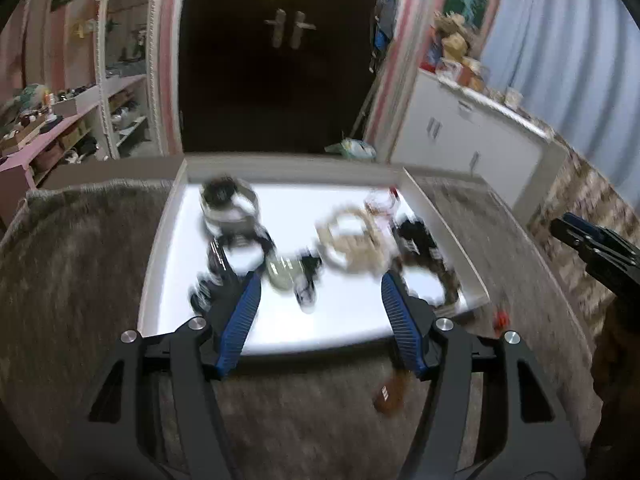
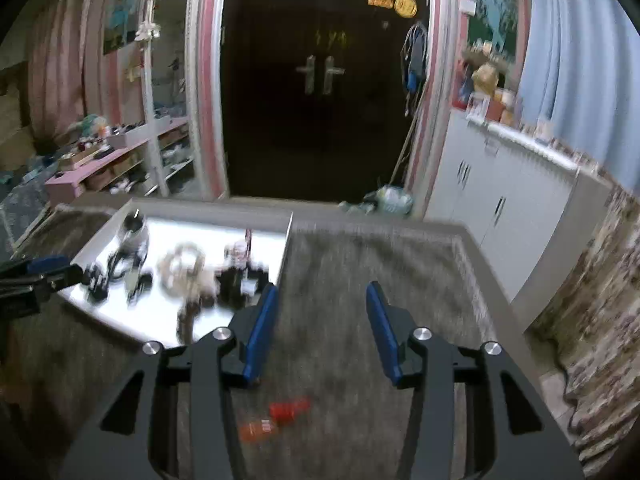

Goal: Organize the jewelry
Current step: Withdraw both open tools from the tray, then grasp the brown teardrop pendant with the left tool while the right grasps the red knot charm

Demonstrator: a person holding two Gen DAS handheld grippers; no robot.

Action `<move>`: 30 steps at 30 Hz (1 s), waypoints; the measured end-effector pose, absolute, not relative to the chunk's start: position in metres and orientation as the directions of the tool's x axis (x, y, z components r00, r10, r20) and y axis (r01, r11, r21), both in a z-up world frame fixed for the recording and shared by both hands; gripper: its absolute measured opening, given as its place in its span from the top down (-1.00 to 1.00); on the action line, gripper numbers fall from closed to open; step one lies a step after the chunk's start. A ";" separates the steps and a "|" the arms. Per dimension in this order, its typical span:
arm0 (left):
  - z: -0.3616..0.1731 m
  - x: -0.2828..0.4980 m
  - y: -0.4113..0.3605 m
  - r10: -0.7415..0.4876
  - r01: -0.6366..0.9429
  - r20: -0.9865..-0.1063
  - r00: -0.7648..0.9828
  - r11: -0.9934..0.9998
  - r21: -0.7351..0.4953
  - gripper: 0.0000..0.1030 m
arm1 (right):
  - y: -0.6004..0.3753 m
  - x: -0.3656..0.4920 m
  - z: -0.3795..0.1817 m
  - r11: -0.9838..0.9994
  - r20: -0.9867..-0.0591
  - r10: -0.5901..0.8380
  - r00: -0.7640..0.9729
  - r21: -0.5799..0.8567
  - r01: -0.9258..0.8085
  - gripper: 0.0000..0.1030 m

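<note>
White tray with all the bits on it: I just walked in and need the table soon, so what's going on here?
A person is sorting jewelry with a handheld gripper in each hand. The white tray sits on a grey fuzzy cloth and holds a blurred jumble of bracelets and dark pieces, including a beige beaded bracelet. The left gripper hangs open over the tray's near end, holding nothing. The right gripper is open over bare cloth beside the tray. Small red pieces lie on the cloth.
</note>
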State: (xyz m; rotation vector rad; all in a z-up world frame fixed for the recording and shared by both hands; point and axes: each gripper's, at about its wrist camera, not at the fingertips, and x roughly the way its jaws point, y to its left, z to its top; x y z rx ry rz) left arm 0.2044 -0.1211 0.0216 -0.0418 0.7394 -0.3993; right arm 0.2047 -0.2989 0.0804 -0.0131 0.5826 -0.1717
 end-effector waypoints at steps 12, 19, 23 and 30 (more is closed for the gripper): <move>-0.031 0.162 -0.177 -0.381 0.377 -0.717 0.584 0.909 -0.176 -0.21 | -0.298 0.196 -0.008 0.997 -0.654 -0.021 0.756 0.038 0.060 0.11; -0.045 0.173 -0.198 -0.364 0.367 -0.744 0.560 0.914 -0.171 -0.18 | -0.297 0.203 -0.020 0.998 -0.671 0.014 0.741 0.057 0.032 0.15; -0.051 0.179 -0.205 -0.341 0.374 -0.755 0.560 0.917 -0.137 -0.06 | -0.298 0.208 -0.024 0.997 -0.685 0.031 0.728 0.072 0.025 0.44; -0.054 0.181 -0.213 -0.322 0.392 -0.761 0.563 0.915 -0.098 0.37 | -0.299 0.211 -0.030 0.996 -0.705 0.046 0.707 0.089 0.023 0.75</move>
